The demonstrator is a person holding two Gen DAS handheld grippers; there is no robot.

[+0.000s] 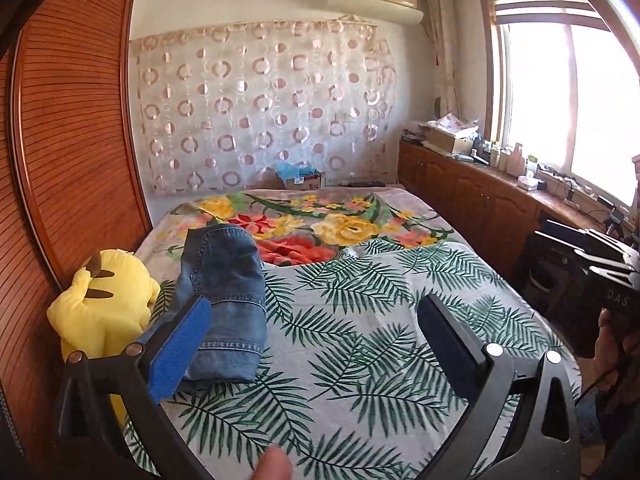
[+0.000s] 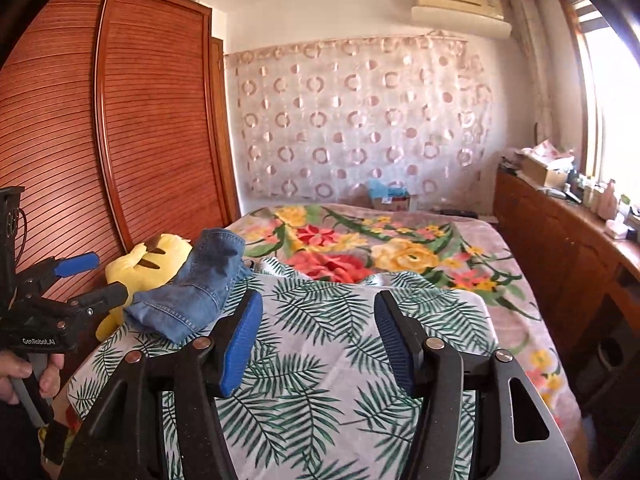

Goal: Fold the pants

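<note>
Folded blue jeans (image 1: 224, 300) lie in a compact bundle on the palm-leaf sheet (image 1: 360, 340) at the bed's left side; they also show in the right wrist view (image 2: 192, 288). My left gripper (image 1: 312, 320) is open and empty, its left blue pad (image 1: 180, 348) just beside the jeans' near end. My right gripper (image 2: 318, 320) is open and empty above the sheet, to the right of the jeans. The left gripper also shows at the left edge of the right wrist view (image 2: 92, 276), open.
A yellow plush toy (image 1: 104, 308) sits against the jeans by the wooden wardrobe (image 1: 72, 140). A floral blanket (image 1: 320, 220) covers the far bed. A cluttered wooden counter (image 1: 480, 176) runs along the right under the window.
</note>
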